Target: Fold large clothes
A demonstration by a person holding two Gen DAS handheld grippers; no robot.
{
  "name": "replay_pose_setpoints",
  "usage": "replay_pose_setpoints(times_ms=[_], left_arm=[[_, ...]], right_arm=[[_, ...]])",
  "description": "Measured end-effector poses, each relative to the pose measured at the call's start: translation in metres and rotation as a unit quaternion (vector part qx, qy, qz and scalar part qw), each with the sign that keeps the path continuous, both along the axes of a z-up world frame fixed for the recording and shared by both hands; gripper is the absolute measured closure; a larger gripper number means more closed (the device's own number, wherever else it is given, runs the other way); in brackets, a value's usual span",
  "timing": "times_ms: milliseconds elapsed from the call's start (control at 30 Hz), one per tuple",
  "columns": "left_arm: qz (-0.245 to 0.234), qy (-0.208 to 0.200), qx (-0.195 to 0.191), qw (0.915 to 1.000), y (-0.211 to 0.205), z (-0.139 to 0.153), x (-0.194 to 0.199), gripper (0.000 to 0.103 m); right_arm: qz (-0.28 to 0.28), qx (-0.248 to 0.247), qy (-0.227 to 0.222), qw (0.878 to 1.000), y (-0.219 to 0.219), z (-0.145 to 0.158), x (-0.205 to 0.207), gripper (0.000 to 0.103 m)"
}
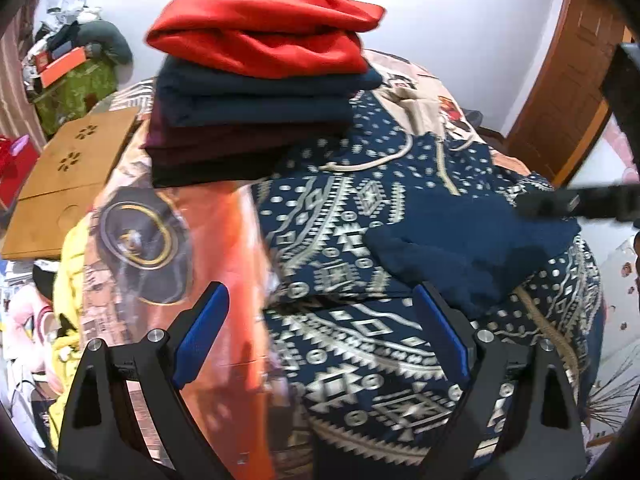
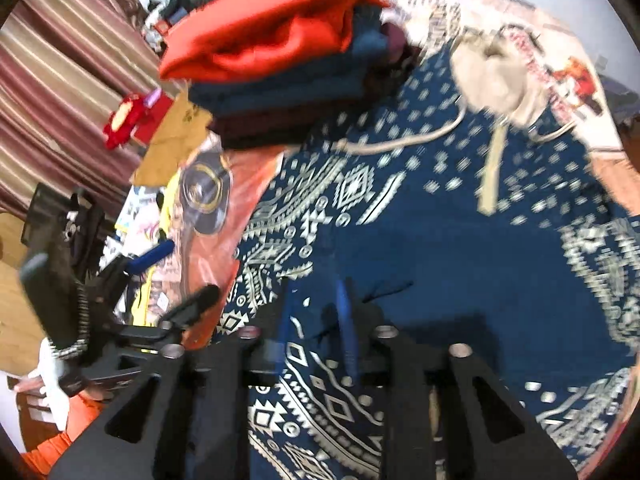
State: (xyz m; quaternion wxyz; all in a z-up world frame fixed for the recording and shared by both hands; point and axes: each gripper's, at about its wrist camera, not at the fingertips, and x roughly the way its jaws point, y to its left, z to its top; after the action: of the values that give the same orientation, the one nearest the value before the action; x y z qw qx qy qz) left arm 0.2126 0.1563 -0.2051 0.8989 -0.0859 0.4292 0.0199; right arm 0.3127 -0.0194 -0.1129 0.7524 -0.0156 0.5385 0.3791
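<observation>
A navy hoodie (image 1: 360,344) with a cream geometric print, drawstrings and a zip lies spread on the bed's orange printed sheet (image 1: 224,240). Part of it is folded over, showing its plain dark blue inside (image 1: 472,248). My left gripper (image 1: 320,324) hovers over the hoodie's near left edge, open wide, with nothing between its blue pads (image 1: 204,332). It shows at the left of the right wrist view as the left gripper (image 2: 180,276). My right gripper (image 2: 316,320) hangs low over the hoodie (image 2: 460,248), its jaws narrowly apart and gripping nothing. In the left wrist view the right gripper (image 1: 532,204) is blurred at the fold's far edge.
A stack of folded clothes (image 1: 256,92), red on top, sits on the bed beyond the hoodie. A wooden board (image 1: 68,172) lies to the left. A cluttered pile on a green cover (image 1: 72,68) stands in the back corner, and a wooden door (image 1: 568,92) is on the right.
</observation>
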Motion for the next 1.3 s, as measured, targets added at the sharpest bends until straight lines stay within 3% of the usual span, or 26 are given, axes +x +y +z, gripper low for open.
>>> replay_pose_setpoints(times_ms=[33,100,267,400,500,533,600,667,733,800,900,1133,1300], left_arm=[[-0.005,0.001,-0.006,1.0,-0.004,0.0,0.003,0.01],[-0.012,0.005,-0.013,0.9998,-0.012,-0.001,0.01,0.01],[-0.032,0.025,-0.018,0.999,-0.033,-0.01,0.028,0.01],[-0.044,0.041,0.001,0.9982,-0.057,-0.021,0.045,0.01],[-0.053,0.065,-0.003,0.9965,-0.069,-0.036,0.06,0.011],[-0.056,0.072,-0.004,0.9958,-0.073,-0.041,0.065,0.013],[-0.069,0.088,0.002,0.9938,-0.083,-0.051,0.075,0.031],[-0.077,0.093,0.013,0.9926,-0.089,-0.055,0.081,0.038],[-0.083,0.087,0.026,0.9924,-0.093,-0.054,0.087,0.054],[-0.09,0.077,0.039,0.9922,-0.095,-0.048,0.092,0.086],[-0.093,0.057,0.027,0.9936,-0.087,-0.034,0.096,0.09],[-0.055,-0.034,0.025,0.9976,-0.054,0.026,0.095,0.091],[-0.04,-0.039,0.045,0.9974,-0.035,0.028,0.091,0.091]], right_arm=[[-0.01,0.004,-0.015,1.0,-0.005,0.006,0.0,0.059],[-0.035,0.006,-0.06,0.998,-0.026,0.021,0.001,0.055],[-0.082,-0.036,-0.124,0.988,-0.073,0.037,0.008,0.055],[-0.121,-0.074,-0.142,0.98,-0.112,0.034,0.021,0.055],[-0.152,-0.087,-0.131,0.976,-0.142,0.026,0.032,0.055],[-0.162,-0.087,-0.125,0.975,-0.151,0.023,0.036,0.055],[-0.184,-0.093,-0.114,0.972,-0.167,0.014,0.041,0.055],[-0.201,-0.098,-0.104,0.969,-0.181,0.006,0.045,0.055],[-0.212,-0.098,-0.094,0.968,-0.191,0.0,0.048,0.055],[-0.222,-0.096,-0.082,0.967,-0.2,-0.007,0.052,0.055],[-0.235,-0.093,-0.07,0.965,-0.208,-0.012,0.056,0.055],[-0.229,-0.089,-0.061,0.967,-0.2,-0.024,0.062,0.055],[-0.214,-0.102,-0.039,0.971,-0.189,-0.042,0.056,0.055]])
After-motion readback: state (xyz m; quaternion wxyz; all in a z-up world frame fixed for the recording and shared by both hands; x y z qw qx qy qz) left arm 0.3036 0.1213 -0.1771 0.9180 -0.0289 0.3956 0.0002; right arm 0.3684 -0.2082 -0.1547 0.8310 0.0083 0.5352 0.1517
